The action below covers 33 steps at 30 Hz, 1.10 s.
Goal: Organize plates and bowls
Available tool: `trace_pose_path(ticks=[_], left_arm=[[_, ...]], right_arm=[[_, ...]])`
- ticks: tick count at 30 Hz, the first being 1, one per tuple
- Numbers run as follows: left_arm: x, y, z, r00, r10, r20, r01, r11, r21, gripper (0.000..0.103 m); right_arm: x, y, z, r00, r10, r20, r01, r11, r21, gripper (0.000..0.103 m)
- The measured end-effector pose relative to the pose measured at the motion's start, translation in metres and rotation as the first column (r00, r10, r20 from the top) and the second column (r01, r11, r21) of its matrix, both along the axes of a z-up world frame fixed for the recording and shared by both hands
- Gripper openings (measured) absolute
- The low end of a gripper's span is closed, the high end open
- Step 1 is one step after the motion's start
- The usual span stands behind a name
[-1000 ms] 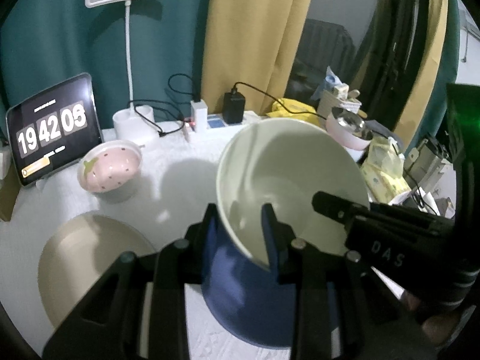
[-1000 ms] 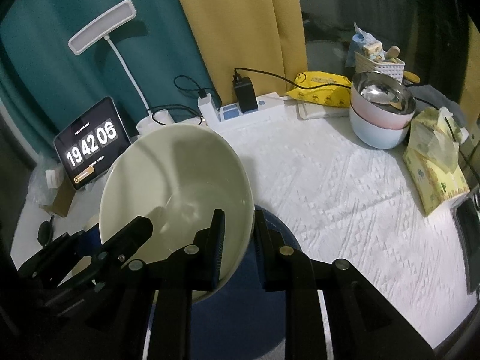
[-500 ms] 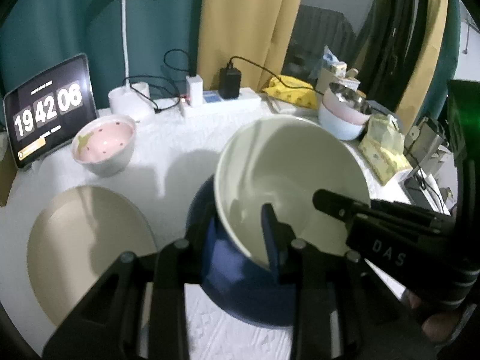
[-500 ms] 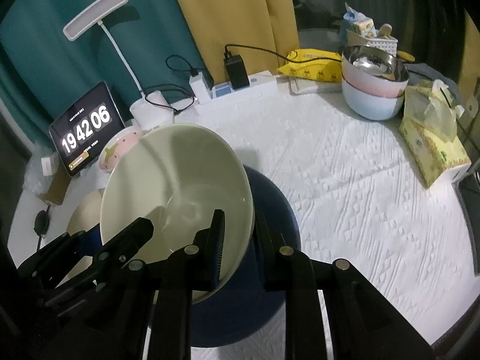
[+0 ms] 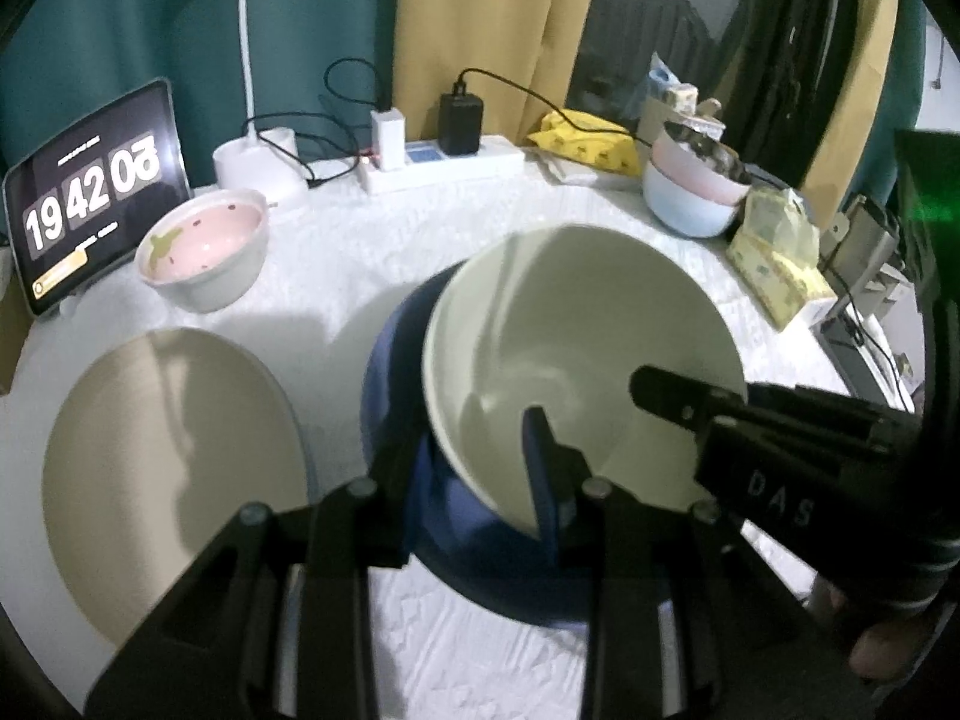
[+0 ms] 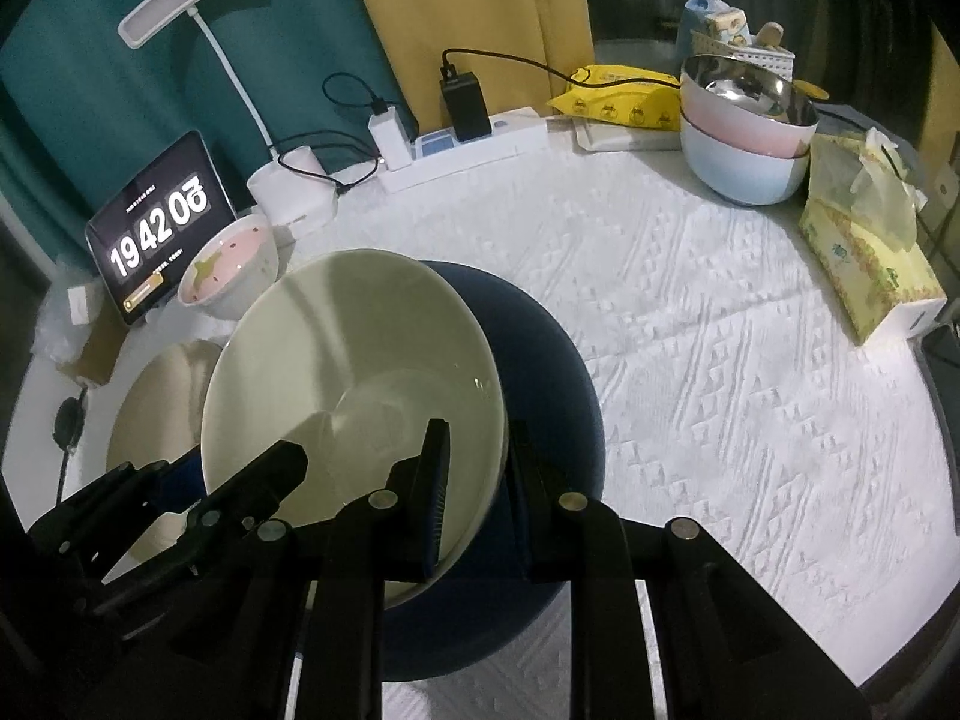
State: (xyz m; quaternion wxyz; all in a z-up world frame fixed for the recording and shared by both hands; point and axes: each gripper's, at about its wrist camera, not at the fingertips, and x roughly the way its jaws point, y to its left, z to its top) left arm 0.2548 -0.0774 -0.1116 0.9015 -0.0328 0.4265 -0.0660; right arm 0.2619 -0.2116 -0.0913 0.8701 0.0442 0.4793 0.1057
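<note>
Left gripper [image 5: 480, 450] clamps cream bowl [image 5: 576, 348] near rim | right gripper [image 6: 474, 468] clamps opposite rim | blue plate [image 6: 540, 360] directly beneath | bowl tilted.

My cream bowl [image 5: 576, 354] covers most of the blue plate [image 5: 390, 360] under it, so I can't tell if they touch. Lamp [image 5: 243, 30] head is cut off at 12 o'clock in the left view. Last digit on the clock [image 6: 159, 222] is smeared mid-flip. Beige plate [image 6: 156, 396] at 9 o'clock in the right view is half hidden by the bowl and my left gripper [image 6: 234, 495]. Stuff inside the steel bowl [image 5: 705, 150] is too blurry.
</note>
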Motion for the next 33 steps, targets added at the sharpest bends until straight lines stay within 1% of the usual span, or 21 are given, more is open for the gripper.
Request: trace_pose_path(ticks=[4, 7, 10, 13, 14, 15, 17, 18, 22, 25, 27, 33], left_arm=[[-0.002, -0.002, 0.000, 1.000, -0.008, -0.003, 0.008, 1.000, 0.013, 0.030], [-0.004, -0.003, 0.000, 1.000, -0.013, -0.003, 0.013, 1.000, 0.025, 0.032], [-0.004, -0.005, -0.001, 1.000, -0.014, -0.001, 0.014, 0.999, 0.042, 0.032], [-0.004, -0.005, 0.000, 1.000, -0.011, -0.004, 0.012, 0.999, 0.044, 0.032], [-0.004, -0.005, 0.000, 1.000, -0.011, 0.001, 0.011, 0.999, 0.049, 0.032], [-0.004, -0.005, 0.001, 1.000, -0.008, 0.004, 0.008, 0.999, 0.053, 0.032], [-0.004, -0.004, 0.003, 1.000, -0.008, 0.011, 0.007, 0.999, 0.051, 0.032], [-0.005, -0.003, 0.004, 1.000, -0.005, 0.014, 0.004, 0.999, 0.054, 0.032], [-0.004, 0.001, 0.003, 1.000, 0.005, 0.006, -0.005, 0.999, 0.047, 0.032], [-0.005, 0.003, 0.004, 1.000, 0.000, 0.007, 0.000, 0.999, 0.045, 0.032], [-0.006, 0.004, 0.006, 1.000, 0.001, 0.012, -0.002, 0.999, 0.043, 0.032], [-0.006, 0.011, 0.017, 0.999, 0.003, 0.034, -0.004, 1.000, 0.022, 0.032]], right_arm=[[0.001, 0.002, 0.000, 1.000, 0.008, 0.001, -0.008, 0.999, -0.040, 0.020], [0.001, 0.003, -0.001, 1.000, 0.020, 0.006, -0.019, 0.997, -0.081, 0.021], [0.001, 0.004, -0.001, 1.000, 0.029, 0.008, -0.029, 0.995, -0.096, 0.021], [0.002, 0.009, -0.002, 0.998, 0.052, 0.016, -0.050, 0.989, -0.139, 0.022], [0.002, 0.010, -0.002, 0.998, 0.060, 0.018, -0.057, 0.987, -0.149, 0.022], [0.002, 0.011, -0.002, 0.997, 0.071, 0.019, -0.067, 0.985, -0.157, 0.025], [0.003, 0.013, -0.002, 0.995, 0.094, 0.023, -0.090, 0.984, -0.156, 0.034], [0.005, 0.014, -0.002, 0.995, 0.103, 0.018, -0.099, 0.984, -0.148, 0.037], [0.006, 0.018, -0.002, 0.993, 0.120, 0.012, -0.117, 0.983, -0.140, 0.041], [0.005, 0.016, 0.003, 0.993, 0.111, 0.031, -0.105, 0.985, -0.137, 0.044], [0.004, 0.014, 0.011, 0.993, 0.101, 0.054, -0.093, 0.986, -0.135, 0.051], [0.005, 0.007, 0.031, 0.991, 0.086, 0.099, -0.073, 0.990, -0.121, 0.052]])
